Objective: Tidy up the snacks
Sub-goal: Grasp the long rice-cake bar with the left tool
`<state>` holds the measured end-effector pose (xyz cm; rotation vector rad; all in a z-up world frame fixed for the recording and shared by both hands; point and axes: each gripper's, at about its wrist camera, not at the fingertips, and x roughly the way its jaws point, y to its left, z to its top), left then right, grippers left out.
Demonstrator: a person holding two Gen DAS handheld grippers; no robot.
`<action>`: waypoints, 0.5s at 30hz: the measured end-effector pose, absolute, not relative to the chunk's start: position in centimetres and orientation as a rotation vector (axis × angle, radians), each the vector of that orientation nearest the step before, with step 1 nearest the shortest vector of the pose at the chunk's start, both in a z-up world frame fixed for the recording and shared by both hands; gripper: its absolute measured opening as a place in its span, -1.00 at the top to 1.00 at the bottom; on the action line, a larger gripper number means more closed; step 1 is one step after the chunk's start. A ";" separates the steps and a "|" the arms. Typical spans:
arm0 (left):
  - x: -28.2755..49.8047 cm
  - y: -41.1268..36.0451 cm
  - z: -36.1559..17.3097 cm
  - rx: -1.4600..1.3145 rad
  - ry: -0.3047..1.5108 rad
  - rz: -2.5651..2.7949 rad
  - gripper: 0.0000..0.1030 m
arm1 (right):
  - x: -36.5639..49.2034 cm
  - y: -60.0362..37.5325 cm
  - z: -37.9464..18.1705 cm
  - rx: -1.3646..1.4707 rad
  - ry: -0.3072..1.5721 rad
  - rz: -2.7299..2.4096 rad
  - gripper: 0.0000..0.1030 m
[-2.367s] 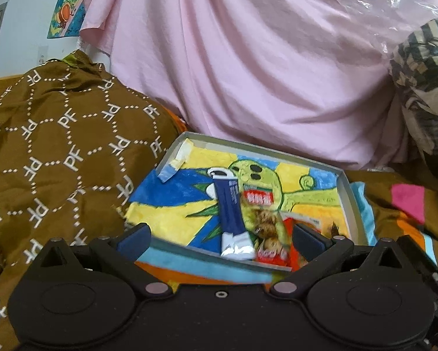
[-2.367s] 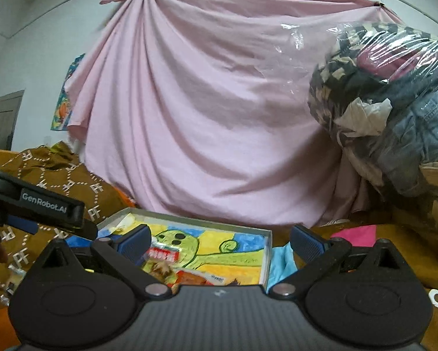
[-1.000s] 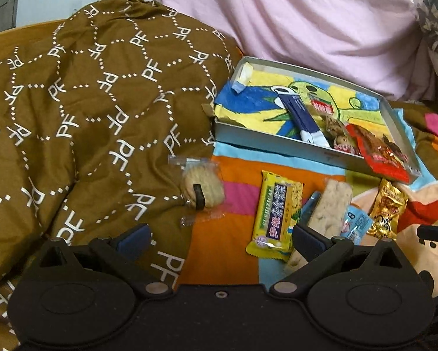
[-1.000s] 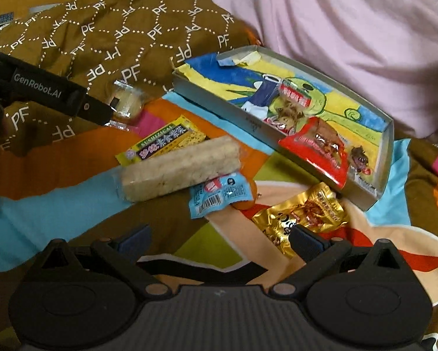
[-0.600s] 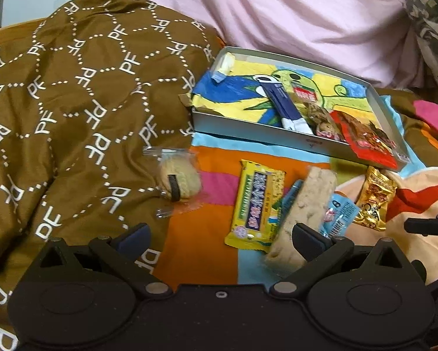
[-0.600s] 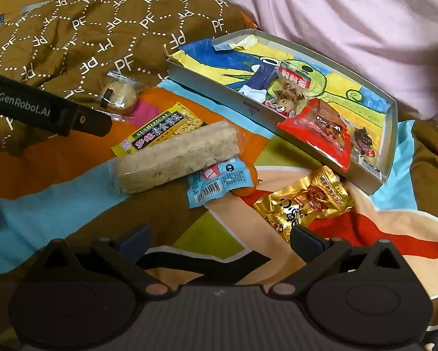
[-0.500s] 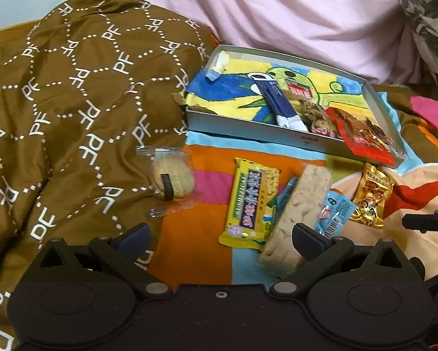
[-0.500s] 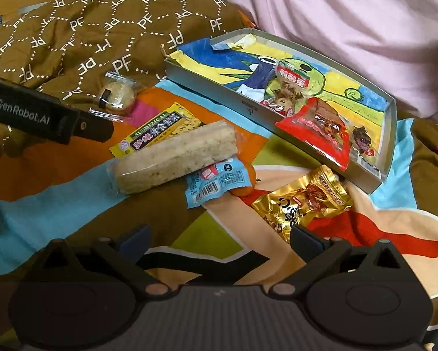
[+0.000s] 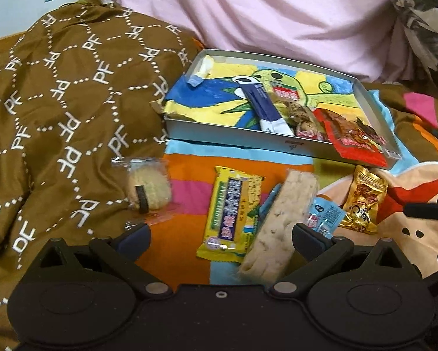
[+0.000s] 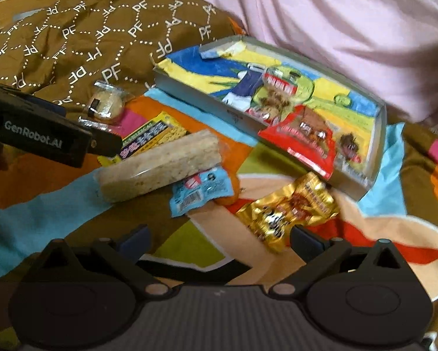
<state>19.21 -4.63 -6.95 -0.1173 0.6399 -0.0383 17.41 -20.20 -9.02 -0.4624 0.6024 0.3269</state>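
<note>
A shallow grey tray [image 9: 236, 139] [image 10: 201, 95] with a cartoon picture inside holds a blue packet [image 9: 264, 106], a small brown snack and a red packet [image 9: 353, 137] [image 10: 304, 143]. In front of it on the bedspread lie a round cookie in clear wrap [image 9: 147, 185] [image 10: 106, 103], a yellow bar [image 9: 232, 216] [image 10: 148, 137], a long pale rice bar [image 9: 280, 225] [image 10: 160, 165], a light-blue packet [image 9: 324, 215] [image 10: 200, 190] and a gold packet [image 9: 362, 200] [image 10: 289, 207]. My left gripper [image 9: 220, 238] is open and empty, just above the yellow and rice bars. My right gripper [image 10: 219, 238] is open and empty, near the gold packet.
A brown quilt with a white PF pattern [image 9: 58, 111] [image 10: 81, 44] is heaped at the left. A pink sheet [image 9: 277, 14] hangs behind the tray. A bag of clothes [image 9: 424, 14] sits at the far right. The left gripper's body [image 10: 43, 137] shows at the left of the right wrist view.
Both grippers came down from facing the pink sheet to the snacks on the bedspread, then moved closer to them. Both stayed open and empty.
</note>
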 end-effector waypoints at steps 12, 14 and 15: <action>21.1 -7.3 -6.4 -0.012 0.634 -0.162 -0.97 | 17.7 -20.1 -9.6 -0.649 0.425 0.338 -1.00; 21.6 -7.6 -6.3 0.006 0.631 -0.179 -0.96 | 17.8 -19.8 -9.8 -0.675 0.407 0.350 -1.00; 21.8 -7.9 -6.2 0.017 0.631 -0.189 -0.96 | 17.8 -19.6 -10.0 -0.693 0.395 0.356 -0.99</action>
